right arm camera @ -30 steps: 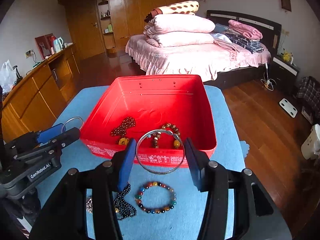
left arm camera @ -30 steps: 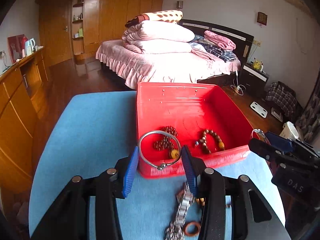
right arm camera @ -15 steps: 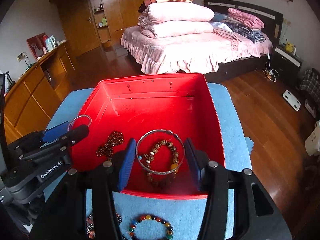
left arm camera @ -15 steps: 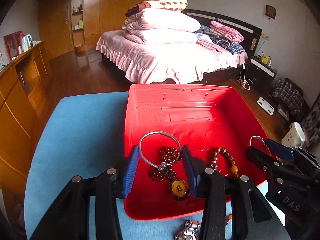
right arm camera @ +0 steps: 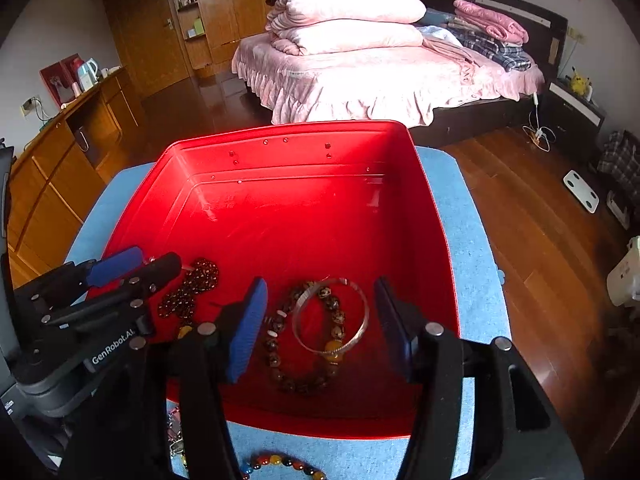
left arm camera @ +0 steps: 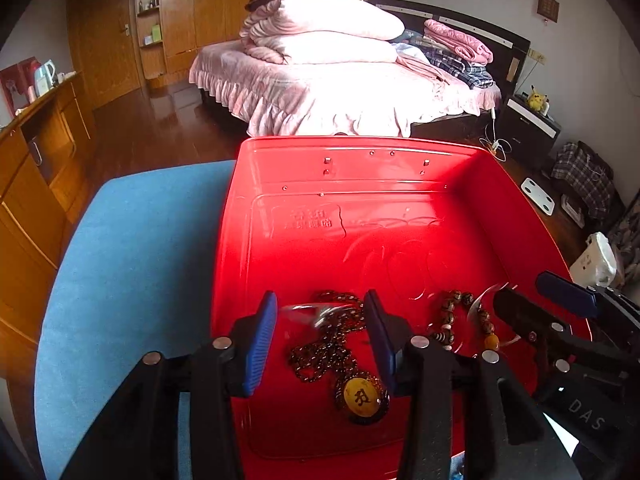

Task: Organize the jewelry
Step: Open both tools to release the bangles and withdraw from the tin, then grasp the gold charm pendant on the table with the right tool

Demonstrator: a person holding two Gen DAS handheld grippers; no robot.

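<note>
A red box (left arm camera: 352,142) (right arm camera: 280,128) stands on a blue table cover. Over its near left part my left gripper (left arm camera: 319,308) (right arm camera: 158,258) hangs, and a blurred silver bangle (left arm camera: 316,314) is slipping loose between its blue pads. Under it lies a dark bead necklace (left arm camera: 328,348) (right arm camera: 192,288) with a yellow pendant (left arm camera: 362,396). My right gripper (right arm camera: 320,300) (left arm camera: 532,292) is opening. Its silver bangle (right arm camera: 332,320) lies free on the box floor across a brown bead bracelet (right arm camera: 280,344) (left arm camera: 450,320), clear of both pads.
On the blue cover (right arm camera: 468,220) in front of the box lie a coloured bead bracelet (right arm camera: 280,462) and a metal chain (right arm camera: 174,432). A bed (left arm camera: 340,92), a wooden counter (left arm camera: 36,152) and wooden floor lie beyond the table edge.
Both grippers moved forward and down, from before the box's front wall to over its floor. The right bangle left the pads and dropped onto the bead bracelet. The left bangle has turned blurred.
</note>
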